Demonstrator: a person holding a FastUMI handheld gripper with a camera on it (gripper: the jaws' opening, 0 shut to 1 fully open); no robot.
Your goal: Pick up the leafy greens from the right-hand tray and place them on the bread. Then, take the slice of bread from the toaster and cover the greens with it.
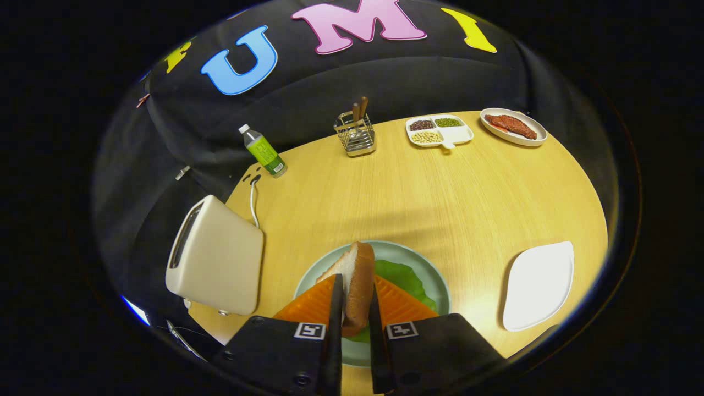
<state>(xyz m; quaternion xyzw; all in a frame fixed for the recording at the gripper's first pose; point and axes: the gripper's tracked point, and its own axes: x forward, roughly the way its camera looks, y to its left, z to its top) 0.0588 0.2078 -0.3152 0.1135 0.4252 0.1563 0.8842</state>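
Note:
My gripper (355, 300) is shut on a slice of bread (355, 275), held on edge between the two orange-backed fingers, crust toward the right finger. Right under it lies a pale green plate (434, 275) with leafy greens (404, 278) spread on it; whatever is beneath the greens is hidden by them and by my fingers. The cream toaster (217, 258) stands to the left of the plate, its slot turned away and its inside not visible. To the right of the plate sits a bare white tray (539, 286).
Along the far side of the round wooden table (412, 192) stand a green bottle (264, 151), a wire utensil holder (356, 135), a divided dish of beans (439, 131) and an oval dish of meat (513, 126). A white cord (253, 203) runs behind the toaster.

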